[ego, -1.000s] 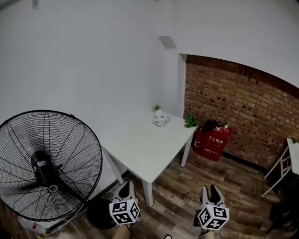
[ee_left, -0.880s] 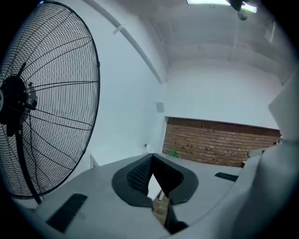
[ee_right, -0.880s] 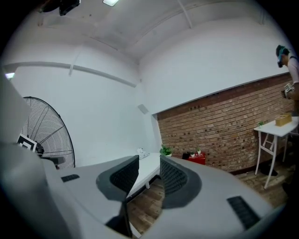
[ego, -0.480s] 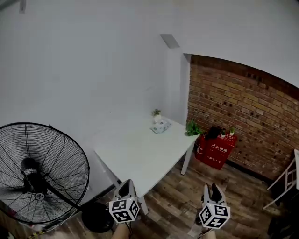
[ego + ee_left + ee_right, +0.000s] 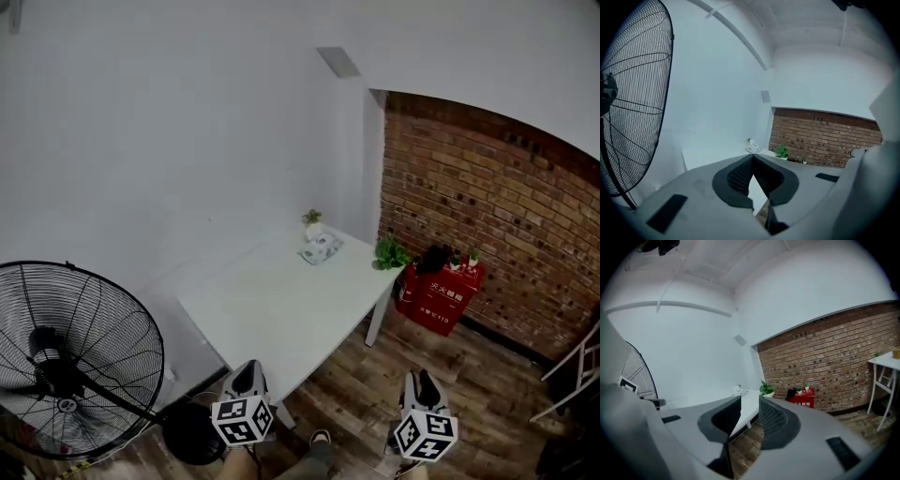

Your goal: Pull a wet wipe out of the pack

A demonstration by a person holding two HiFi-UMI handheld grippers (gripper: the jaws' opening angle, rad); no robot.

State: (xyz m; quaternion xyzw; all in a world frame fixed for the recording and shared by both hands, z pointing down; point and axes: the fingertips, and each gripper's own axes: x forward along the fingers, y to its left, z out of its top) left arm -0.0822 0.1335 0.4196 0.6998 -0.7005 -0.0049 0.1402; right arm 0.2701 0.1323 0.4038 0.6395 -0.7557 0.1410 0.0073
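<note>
the white wall (image 5: 169, 141) and the brick wall (image 5: 497, 197) meet behind the table (image 5: 272, 309), which stands bare over most of its top. left of the table is a big fan (image 5: 70, 366); right of it, against the brick, a red box (image 5: 441, 295) with a leafy plant (image 5: 389, 253) at the table's far right corner.

the pack (image 5: 320, 248) lies at the far end of the table, just beside a tiny potted plant (image 5: 312, 222), well away from me. it's too small here to read well; its long axis seems to run slantwise across the table's far end, and i can't tell which way the opening faces.

i'd guess it's light and soft, a slippery film bag that will slide or lift if i only tug. so one claw should pin the body down, the other pinch the limp, damp wipe at the slot on top and draw it straight up.

both claws hang low off the table's near edge, over the wood floor (image 5: 375, 394). my left claw (image 5: 752, 158) has its tips pressed together on nothing. my right claw (image 5: 749, 399) stands a little apart, empty, the table edge showing through the gap.
</note>
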